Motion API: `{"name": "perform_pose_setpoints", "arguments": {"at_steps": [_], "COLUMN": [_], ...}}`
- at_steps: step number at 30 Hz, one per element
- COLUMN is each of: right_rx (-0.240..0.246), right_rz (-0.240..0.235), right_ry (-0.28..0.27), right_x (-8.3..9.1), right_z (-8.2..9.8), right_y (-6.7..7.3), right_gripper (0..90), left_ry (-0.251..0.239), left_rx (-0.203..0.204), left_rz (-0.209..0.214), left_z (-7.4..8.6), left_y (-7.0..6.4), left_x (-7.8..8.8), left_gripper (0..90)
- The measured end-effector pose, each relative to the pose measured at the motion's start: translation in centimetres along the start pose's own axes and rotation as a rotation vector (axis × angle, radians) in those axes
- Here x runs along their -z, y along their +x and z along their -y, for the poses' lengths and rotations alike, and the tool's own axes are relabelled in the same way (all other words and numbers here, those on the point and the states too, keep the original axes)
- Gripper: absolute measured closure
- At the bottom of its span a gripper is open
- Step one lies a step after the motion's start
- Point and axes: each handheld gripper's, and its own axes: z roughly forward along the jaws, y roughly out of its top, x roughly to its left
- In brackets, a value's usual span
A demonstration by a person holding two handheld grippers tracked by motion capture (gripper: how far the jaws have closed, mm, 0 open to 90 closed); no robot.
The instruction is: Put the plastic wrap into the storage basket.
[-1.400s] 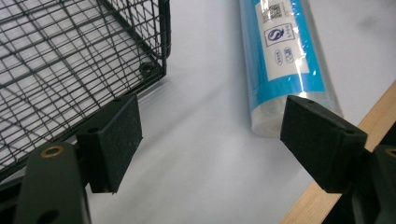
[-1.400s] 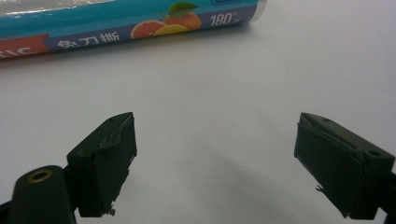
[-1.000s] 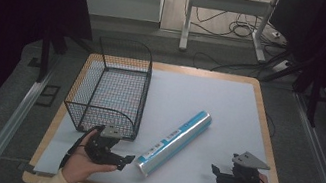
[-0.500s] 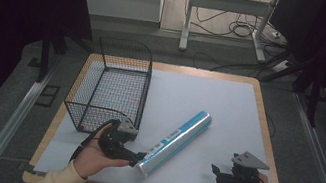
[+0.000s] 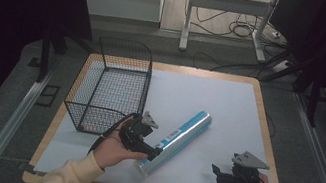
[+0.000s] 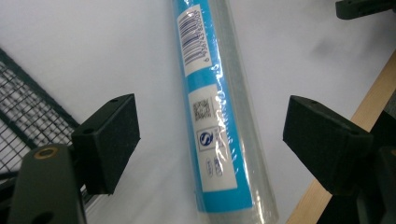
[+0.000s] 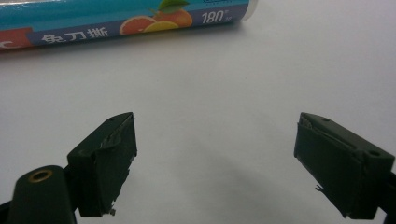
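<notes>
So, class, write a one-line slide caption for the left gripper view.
Open left gripper straddles the blue-labelled roll lying on the white table, fingers apart from it.

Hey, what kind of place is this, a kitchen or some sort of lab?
Most likely a lab or recording workspace, not a kitchen: a wood-edged table under a white sheet, dark curtains around it, loose cables on the floor behind, and handheld grippers working over a foil-wrap roll.

A wooden-edged table (image 5: 271, 141) covered with a pale white sheet (image 5: 200, 98) is set on a grey carpeted floor (image 5: 3, 94). Metal rails (image 5: 8, 120) are laid along both sides of the table. Beyond it, a white-legged metal frame (image 5: 227, 4) and loose black cables (image 5: 242, 32) are seen on the floor. The surroundings are left in darkness.
</notes>
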Motion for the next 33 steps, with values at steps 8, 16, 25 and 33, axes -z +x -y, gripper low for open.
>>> {"name": "perform_pose_setpoints", "arguments": {"at_steps": [8, 16, 25, 33], "right_rx": [0.005, 0.006, 0.006, 0.011], "right_rz": [0.004, 0.006, 0.012, 0.016], "right_ry": [0.009, 0.011, 0.016, 0.023], "right_x": [-0.2, -0.2, -0.3, -0.3], "right_z": [0.0, 0.1, 0.1, 0.2], "right_y": [0.1, 0.1, 0.1, 0.1], "right_gripper": [13.4, 13.4, 13.4, 13.4], "left_ry": [0.027, 0.054, 0.083, 0.120], "left_rx": [-0.003, -0.003, 0.001, 0.018], "left_rz": [0.006, 0.008, 0.010, 0.009], "left_z": [-2.0, -3.0, -4.2, -5.6], "left_y": [-0.4, -0.6, -0.6, -0.5], "left_x": [-1.3, -2.5, -3.8, -5.7], "left_gripper": [18.6, 18.6, 18.6, 18.5]}}
